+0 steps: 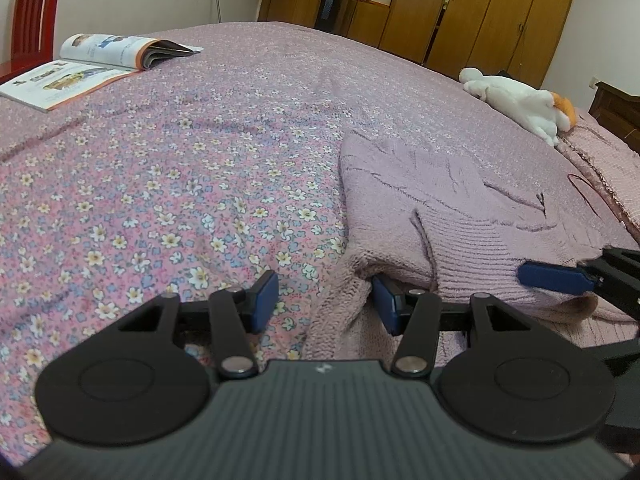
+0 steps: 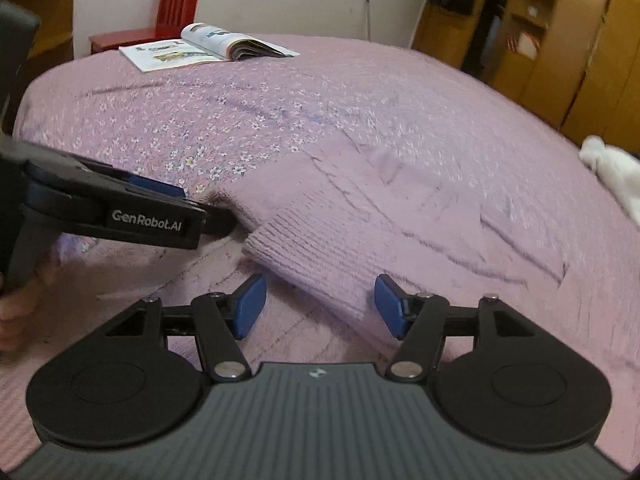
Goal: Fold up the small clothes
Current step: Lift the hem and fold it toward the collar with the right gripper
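A lilac knitted sweater lies on the flowered bedspread, its ribbed hem nearest me; it also shows in the right wrist view. My left gripper is open at the sweater's left hem corner, its right finger under a fold of knit. My right gripper is open, with the ribbed hem edge lying between its blue pads. In the left wrist view the right gripper's fingers rest on the hem at the right edge. In the right wrist view the left gripper touches the hem's left corner.
An open magazine lies at the far left of the bed. A white plush toy lies at the far right. A red chair stands behind the bed, and wooden wardrobes line the back wall.
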The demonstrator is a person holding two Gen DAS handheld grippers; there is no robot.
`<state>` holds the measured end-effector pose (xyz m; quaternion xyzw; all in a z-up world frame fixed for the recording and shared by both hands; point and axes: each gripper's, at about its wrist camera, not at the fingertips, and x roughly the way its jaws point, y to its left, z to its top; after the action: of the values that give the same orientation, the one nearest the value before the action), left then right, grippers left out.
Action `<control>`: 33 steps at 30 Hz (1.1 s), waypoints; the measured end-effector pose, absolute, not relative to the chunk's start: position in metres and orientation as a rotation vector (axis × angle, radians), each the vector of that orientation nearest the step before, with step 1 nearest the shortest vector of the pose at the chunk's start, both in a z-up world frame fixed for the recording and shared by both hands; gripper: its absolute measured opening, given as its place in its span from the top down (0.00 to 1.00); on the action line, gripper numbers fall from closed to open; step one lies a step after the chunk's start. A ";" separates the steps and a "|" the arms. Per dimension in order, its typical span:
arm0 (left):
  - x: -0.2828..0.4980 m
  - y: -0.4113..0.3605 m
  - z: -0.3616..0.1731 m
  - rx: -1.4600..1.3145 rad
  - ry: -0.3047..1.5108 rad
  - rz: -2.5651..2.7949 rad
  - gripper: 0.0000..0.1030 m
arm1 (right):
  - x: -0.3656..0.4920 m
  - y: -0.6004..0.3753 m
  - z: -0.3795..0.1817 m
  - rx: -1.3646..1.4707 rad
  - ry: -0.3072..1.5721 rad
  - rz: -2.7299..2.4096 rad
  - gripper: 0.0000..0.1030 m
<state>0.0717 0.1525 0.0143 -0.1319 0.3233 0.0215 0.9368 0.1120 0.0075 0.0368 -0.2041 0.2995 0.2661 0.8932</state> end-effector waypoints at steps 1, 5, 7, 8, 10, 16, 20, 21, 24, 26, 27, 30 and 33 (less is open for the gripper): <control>0.072 0.153 0.014 -0.270 0.660 0.044 0.48 | 0.112 0.007 0.035 -0.424 0.612 0.539 0.51; 0.071 0.152 0.015 -0.271 0.660 0.044 0.48 | 0.117 -0.006 0.042 -0.345 0.594 0.527 0.91; 0.071 0.152 0.015 -0.272 0.660 0.044 0.48 | 0.116 -0.016 0.050 -0.295 0.571 0.510 0.92; 0.071 0.152 0.015 -0.271 0.660 0.044 0.48 | 0.117 -0.023 0.056 -0.272 0.560 0.487 0.92; 0.071 0.152 0.015 -0.270 0.660 0.045 0.48 | 0.119 -0.037 0.066 -0.229 0.536 0.442 0.92; 0.072 0.152 0.015 -0.267 0.661 0.046 0.48 | 0.129 -0.096 0.098 -0.083 0.458 0.279 0.92; 0.072 0.151 0.015 -0.261 0.662 0.047 0.48 | 0.129 -0.137 0.109 -0.025 0.420 0.148 0.92; 0.072 0.150 0.015 -0.261 0.662 0.048 0.48 | 0.127 -0.148 0.109 -0.013 0.412 0.110 0.93; 0.072 0.150 0.015 -0.258 0.663 0.048 0.48 | 0.119 -0.178 0.102 0.026 0.399 -0.003 0.93; 0.072 0.150 0.015 -0.255 0.663 0.049 0.48 | 0.113 -0.198 0.090 0.054 0.420 -0.063 0.92; 0.072 0.149 0.015 -0.253 0.664 0.050 0.48 | 0.112 -0.207 0.081 0.065 0.451 -0.091 0.92; 0.072 0.149 0.015 -0.246 0.665 0.051 0.48 | 0.109 -0.229 0.051 0.114 0.557 -0.122 0.91; 0.073 0.149 0.015 -0.242 0.665 0.052 0.48 | 0.099 -0.244 0.031 0.186 0.618 -0.128 0.75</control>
<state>0.0732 0.1487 0.0147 -0.1183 0.3258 0.0256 0.9377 0.0991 -0.2445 0.0306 0.0915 0.3032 -0.0629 0.9464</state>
